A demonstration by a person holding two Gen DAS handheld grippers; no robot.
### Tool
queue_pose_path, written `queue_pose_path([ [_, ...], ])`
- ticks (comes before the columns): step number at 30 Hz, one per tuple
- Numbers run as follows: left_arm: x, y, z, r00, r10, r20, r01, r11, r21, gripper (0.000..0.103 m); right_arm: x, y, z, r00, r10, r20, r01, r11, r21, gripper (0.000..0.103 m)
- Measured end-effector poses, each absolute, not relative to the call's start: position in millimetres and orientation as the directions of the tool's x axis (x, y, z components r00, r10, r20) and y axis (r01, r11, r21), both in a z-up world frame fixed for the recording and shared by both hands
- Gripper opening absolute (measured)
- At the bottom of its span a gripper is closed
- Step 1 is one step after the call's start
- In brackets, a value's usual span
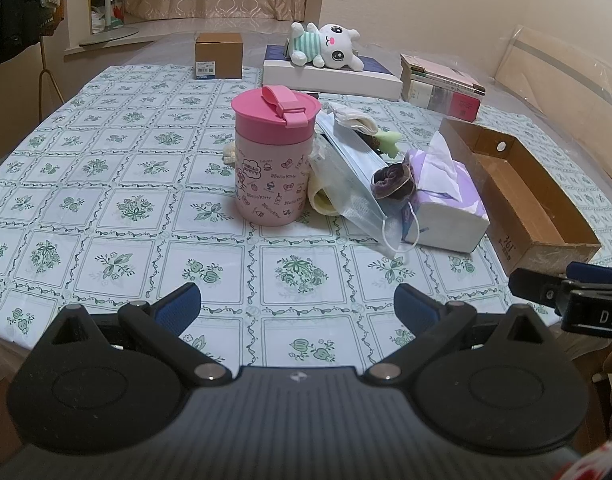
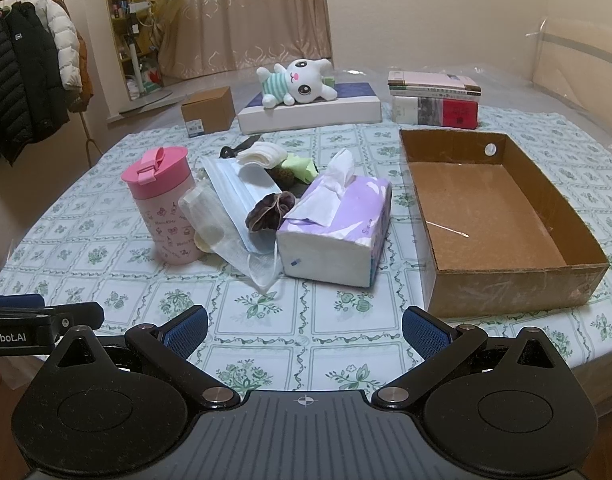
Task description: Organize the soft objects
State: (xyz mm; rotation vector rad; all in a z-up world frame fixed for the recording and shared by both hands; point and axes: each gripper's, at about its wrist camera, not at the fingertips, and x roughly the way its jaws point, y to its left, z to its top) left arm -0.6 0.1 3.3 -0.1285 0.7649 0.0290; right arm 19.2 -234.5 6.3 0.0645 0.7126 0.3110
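Note:
A heap of soft things lies mid-table: a purple tissue pack (image 2: 337,236) (image 1: 445,200), a blue face mask (image 2: 242,200) (image 1: 357,176), a dark scrunchie (image 2: 270,210) (image 1: 393,180), white cloth (image 2: 262,154) and a green piece (image 2: 302,166). A white plush bunny (image 2: 298,82) (image 1: 329,46) lies on a flat box at the back. An empty brown cardboard box (image 2: 501,216) (image 1: 525,200) stands on the right. My left gripper (image 1: 298,306) and right gripper (image 2: 304,330) both hover open over the table's near edge, holding nothing.
A pink lidded cup (image 1: 272,156) (image 2: 166,208) stands left of the heap. A small brown carton (image 2: 208,114), a white flat box (image 2: 309,114) and stacked books (image 2: 433,98) line the back. Coats (image 2: 26,76) hang at left. The tablecloth (image 2: 106,216) is bare at near left.

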Motion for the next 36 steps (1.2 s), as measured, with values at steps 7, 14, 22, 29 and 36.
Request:
queue_pose_path([
  [7,-0.5,0.0,3.3,0.721,-0.021,-0.692,-0.073,0.992,-0.106,0.102,19.2,-234.6,6.9,0.712,0.303,-0.634,-0.259,0.952,0.164,0.102],
  [14,-1.6,-1.2,3.3,0.721,-0.022,-0.692,-0.072,0.992,-0.106,0.102,19.4,-233.6,6.3,0.712,0.303,-0.634,-0.258,0.952,0.165,0.102],
  [22,-1.5,-1.3,3.4,0.722,-0.022,-0.692,-0.073,0.992,-0.107,0.102,16.5,-231.6,1.2,0.711,0.302,-0.635,-0.260,0.952,0.162,0.102],
  [29,-3.7,-7.4,2.3,0.720,-0.024,-0.693,-0.071,0.992,-0.108,0.102,17.8,-231.7,1.9,0.710,0.302,-0.636,-0.258,0.952,0.163,0.102],
  [36,-2.1,-6.8,1.7,0.720,-0.033,-0.694,-0.067,0.991,-0.116,0.102,18.5,-231.4,1.0,0.709,0.302,-0.637,-0.258,0.952,0.165,0.102],
])
